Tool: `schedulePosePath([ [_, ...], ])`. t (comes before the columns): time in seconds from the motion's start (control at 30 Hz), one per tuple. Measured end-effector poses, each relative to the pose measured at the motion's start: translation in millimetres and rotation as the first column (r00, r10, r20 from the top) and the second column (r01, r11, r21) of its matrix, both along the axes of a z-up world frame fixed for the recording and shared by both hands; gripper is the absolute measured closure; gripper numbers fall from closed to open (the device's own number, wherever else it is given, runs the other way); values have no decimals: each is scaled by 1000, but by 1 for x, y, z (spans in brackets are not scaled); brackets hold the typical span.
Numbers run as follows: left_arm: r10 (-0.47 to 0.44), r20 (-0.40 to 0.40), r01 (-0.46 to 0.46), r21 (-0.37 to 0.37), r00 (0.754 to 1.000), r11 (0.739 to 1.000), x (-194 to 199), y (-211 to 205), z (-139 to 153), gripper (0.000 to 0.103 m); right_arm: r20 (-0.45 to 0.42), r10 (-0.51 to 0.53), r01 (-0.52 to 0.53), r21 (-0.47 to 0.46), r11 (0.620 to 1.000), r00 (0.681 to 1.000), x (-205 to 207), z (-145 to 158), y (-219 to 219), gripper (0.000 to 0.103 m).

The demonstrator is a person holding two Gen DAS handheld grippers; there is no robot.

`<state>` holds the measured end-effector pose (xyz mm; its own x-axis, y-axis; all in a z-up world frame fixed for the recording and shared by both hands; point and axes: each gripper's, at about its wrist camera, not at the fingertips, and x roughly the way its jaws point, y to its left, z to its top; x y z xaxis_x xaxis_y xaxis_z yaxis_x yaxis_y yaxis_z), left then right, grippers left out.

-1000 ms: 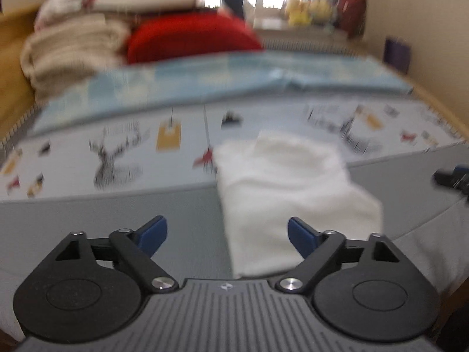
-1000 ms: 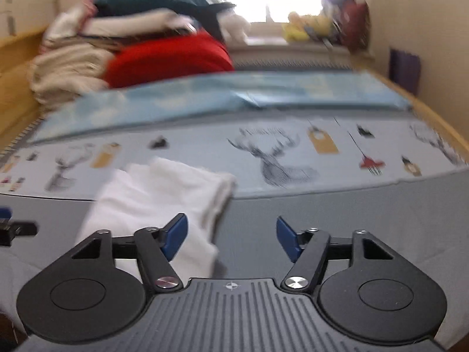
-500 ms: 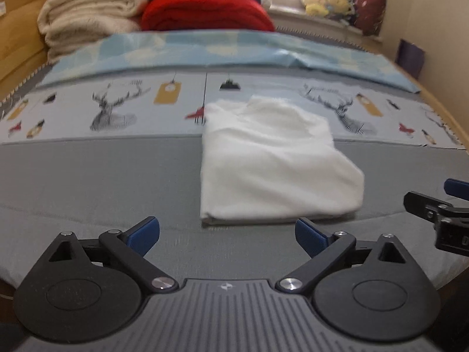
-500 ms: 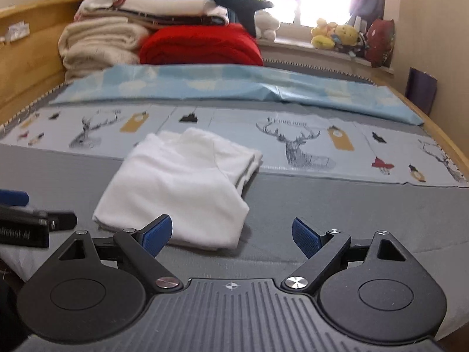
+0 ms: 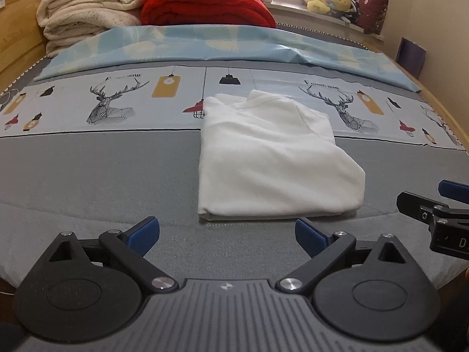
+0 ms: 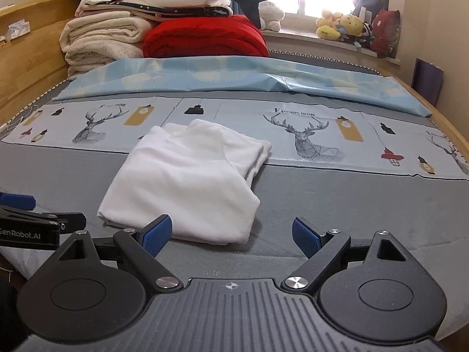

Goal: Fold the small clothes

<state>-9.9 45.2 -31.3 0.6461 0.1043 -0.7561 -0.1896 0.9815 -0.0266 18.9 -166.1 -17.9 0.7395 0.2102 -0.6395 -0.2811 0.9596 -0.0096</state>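
**Presently on the bed: one folded white garment, both grippers standing clear**

Item one, a white garment (image 5: 272, 158), is lying folded into a rough rectangle on the grey bedcover (image 5: 96, 176), its far edge overlapping the printed strip with deer and lamp motifs (image 5: 114, 102). Nothing is resting on it or blocking it.

Item two, the left gripper (image 5: 227, 233), is hovering just short of the garment's near edge, its blue-padded fingers (image 5: 143, 231) standing wide with nothing between them, having just finished opening.

Item three, the right gripper (image 6: 231, 234), is sitting at the garment's near right corner, jaws likewise spread wide and empty after just opening; its left pad is showing in front of the cloth edge, contact unclear.

Beyond, a pale blue sheet (image 5: 222, 44) is lying across the bed. Cream blankets (image 6: 99, 41) and a red quilt (image 6: 205, 39) are standing stacked at the head, more folded linens piled on top. Plush toys (image 6: 343, 26) are lining the bright windowsill. A wooden bed frame (image 6: 26, 58) is running along the left.
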Motion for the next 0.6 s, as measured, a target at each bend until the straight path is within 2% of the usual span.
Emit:
schedulePosePath([
  [0.6,-5,12,5,-10,1000,1000,0,1,1,2,6,12,-12,-9,1000,1000,0,1,1,13],
])
